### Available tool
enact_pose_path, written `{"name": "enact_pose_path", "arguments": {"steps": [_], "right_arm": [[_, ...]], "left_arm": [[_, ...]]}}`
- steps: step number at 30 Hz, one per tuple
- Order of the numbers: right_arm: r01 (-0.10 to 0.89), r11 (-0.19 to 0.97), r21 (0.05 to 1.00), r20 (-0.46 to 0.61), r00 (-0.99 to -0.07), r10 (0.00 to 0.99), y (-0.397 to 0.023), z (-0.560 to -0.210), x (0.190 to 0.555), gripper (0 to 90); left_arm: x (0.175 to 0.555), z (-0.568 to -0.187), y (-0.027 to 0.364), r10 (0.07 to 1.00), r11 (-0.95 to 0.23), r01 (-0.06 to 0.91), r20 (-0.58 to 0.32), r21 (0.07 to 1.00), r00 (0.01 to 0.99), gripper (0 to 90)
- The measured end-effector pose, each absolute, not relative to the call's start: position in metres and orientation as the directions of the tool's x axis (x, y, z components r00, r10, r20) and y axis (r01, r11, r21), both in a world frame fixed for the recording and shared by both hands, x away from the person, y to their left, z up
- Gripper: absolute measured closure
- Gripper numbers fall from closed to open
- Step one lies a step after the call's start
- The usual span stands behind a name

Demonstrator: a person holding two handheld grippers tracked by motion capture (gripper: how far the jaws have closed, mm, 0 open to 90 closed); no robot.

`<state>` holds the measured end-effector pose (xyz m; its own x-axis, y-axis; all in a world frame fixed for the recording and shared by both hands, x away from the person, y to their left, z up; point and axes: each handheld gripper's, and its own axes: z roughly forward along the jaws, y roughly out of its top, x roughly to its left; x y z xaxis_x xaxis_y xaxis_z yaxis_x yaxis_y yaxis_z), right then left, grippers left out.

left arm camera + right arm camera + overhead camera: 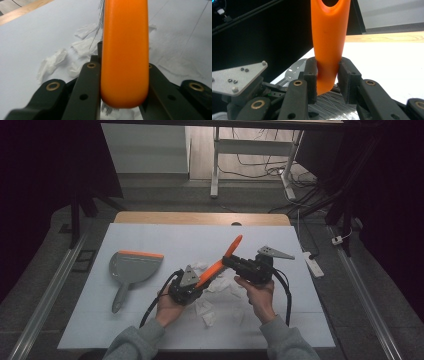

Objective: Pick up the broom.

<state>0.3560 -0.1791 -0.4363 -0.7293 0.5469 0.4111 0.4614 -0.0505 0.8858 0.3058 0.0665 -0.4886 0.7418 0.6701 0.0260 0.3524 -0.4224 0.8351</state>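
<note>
White table (150, 320), orange brush (220, 262) between both tongs

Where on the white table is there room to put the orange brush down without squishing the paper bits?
The far strip of the white table, beyond the grey dustpan, is bare. So is the right side, past the right tongs. It is crowded in the middle: the paper scraps lie there under both hands holding the orange brush, by the left tongs.
</note>
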Motion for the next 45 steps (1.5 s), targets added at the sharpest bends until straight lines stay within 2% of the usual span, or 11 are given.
{"name": "enact_pose_path", "arguments": {"steps": [3, 7, 9, 13, 17, 20, 23, 29, 45], "right_arm": [[0.459, -0.019, 0.888, 0.393, -0.737, 0.550, -0.178, -0.435, 0.356, 69.0], [0.437, 0.040, 0.898, 0.342, -0.755, 0.560, -0.174, -0.433, 0.356, 55.0], [0.411, 0.078, 0.909, 0.303, -0.775, 0.555, -0.175, -0.428, 0.355, 50.7], [0.344, 0.221, 0.912, 0.171, -0.812, 0.559, -0.179, -0.418, 0.350, 40.7], [0.309, 0.294, 0.905, 0.105, -0.829, 0.549, -0.184, -0.412, 0.347, 36.8], [0.305, 0.320, 0.897, 0.090, -0.834, 0.545, -0.185, -0.410, 0.347, 35.8], [0.269, 0.385, 0.883, 0.034, -0.854, 0.518, -0.184, -0.405, 0.343, 35.3], [0.249, 0.419, 0.873, 0.009, -0.867, 0.498, -0.183, -0.402, 0.341, 35.3], [0.119, 0.584, 0.803, -0.137, -0.917, 0.374, -0.156, -0.393, 0.323, 36.8]], "left_arm": [[0.306, -0.488, 0.070, 0.662, -0.454, 0.350, 0.047, 0.820, 0.748, 79.8], [0.309, -0.486, 0.079, 0.658, -0.462, 0.357, 0.045, 0.812, 0.751, 80.0], [0.310, -0.484, 0.084, 0.654, -0.467, 0.366, 0.035, 0.805, 0.756, 80.0], [0.311, -0.480, 0.096, 0.656, -0.491, 0.385, 0.041, 0.781, 0.753, 80.0], [0.313, -0.476, 0.106, 0.660, -0.493, 0.398, 0.034, 0.774, 0.751, 79.9], [0.315, -0.472, 0.113, 0.655, -0.510, 0.406, 0.036, 0.759, 0.755, 79.9], [0.316, -0.470, 0.118, 0.636, -0.516, 0.427, -0.002, 0.743, 0.772, 79.9], [0.315, -0.469, 0.115, 0.622, -0.543, 0.417, 0.016, 0.729, 0.782, 79.9], [0.315, -0.454, 0.083, 0.499, -0.726, 0.323, 0.142, 0.608, 0.855, 79.9]]}}
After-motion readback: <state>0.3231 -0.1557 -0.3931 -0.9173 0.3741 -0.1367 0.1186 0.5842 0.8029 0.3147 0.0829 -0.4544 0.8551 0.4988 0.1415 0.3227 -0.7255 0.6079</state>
